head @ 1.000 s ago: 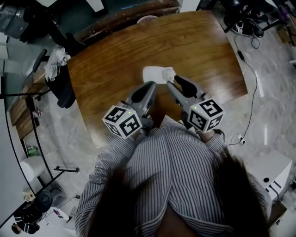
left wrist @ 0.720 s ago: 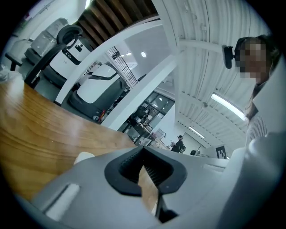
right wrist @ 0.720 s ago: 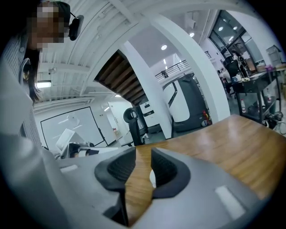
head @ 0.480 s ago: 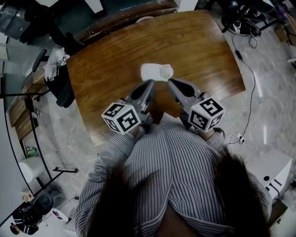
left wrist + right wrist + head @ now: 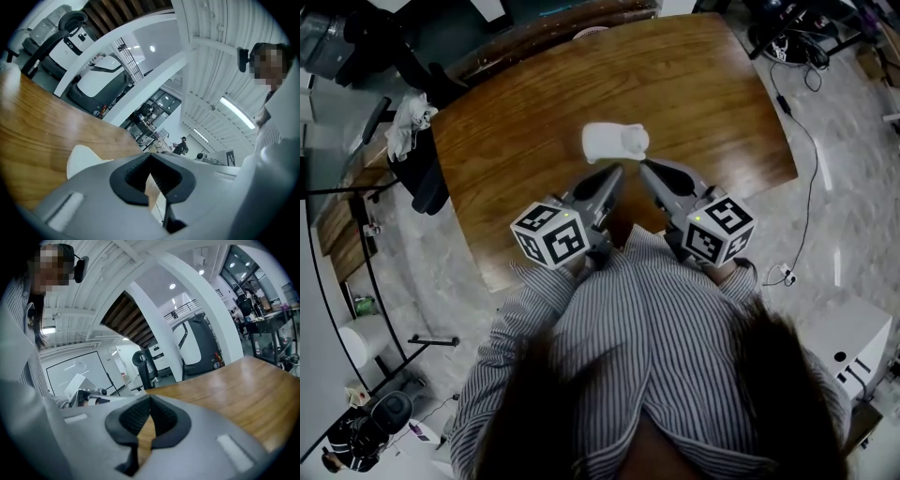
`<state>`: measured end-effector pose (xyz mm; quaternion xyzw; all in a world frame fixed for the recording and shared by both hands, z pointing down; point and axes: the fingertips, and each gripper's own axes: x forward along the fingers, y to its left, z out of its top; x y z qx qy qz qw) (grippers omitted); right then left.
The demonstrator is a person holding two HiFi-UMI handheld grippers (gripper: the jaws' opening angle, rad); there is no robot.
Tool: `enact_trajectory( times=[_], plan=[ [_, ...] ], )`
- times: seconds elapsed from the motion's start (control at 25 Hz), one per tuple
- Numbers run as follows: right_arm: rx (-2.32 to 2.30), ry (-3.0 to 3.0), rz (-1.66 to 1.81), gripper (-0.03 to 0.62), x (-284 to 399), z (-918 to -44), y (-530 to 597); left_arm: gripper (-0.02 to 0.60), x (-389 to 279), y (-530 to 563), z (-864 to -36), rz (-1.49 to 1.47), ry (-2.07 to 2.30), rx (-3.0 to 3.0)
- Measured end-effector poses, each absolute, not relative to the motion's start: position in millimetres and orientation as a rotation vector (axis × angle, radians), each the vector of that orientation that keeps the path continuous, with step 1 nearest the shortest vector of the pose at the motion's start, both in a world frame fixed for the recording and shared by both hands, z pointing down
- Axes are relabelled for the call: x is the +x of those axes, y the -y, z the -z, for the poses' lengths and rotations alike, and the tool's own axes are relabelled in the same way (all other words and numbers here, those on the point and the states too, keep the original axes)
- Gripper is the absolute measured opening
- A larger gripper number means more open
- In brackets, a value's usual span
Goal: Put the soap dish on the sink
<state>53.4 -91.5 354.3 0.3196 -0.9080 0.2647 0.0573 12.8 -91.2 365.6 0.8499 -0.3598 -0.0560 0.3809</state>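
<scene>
Soap dish: white, smooth, rounded lobes, lying on brown wood-grain table, just beyond both gripper tips. Left gripper: grey moulded shell, ribbed black pads pressed together, nothing between. Right gripper: same build, jaws together, empty

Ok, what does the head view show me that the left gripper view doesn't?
Only the head view: the whole white soap dish, lying just beyond both tips, and the right hand-held gripper, whose jaws have just been closing with nothing between them. Only the left gripper view: the left hand-held gripper with its jaws together and empty, plus the ceiling lights. Both: the wooden table and the soap dish, though the left gripper view catches only one edge of it, left of the jaws.
</scene>
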Motion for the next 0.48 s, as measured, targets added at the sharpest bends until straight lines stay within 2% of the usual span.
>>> enact_trajectory(
  times=[0.48],
  plan=[
    [0.901,2.744,-0.831,0.002,54,-360,81,0.000,24,85,-367,0.081,0.907,2.206]
  ],
)
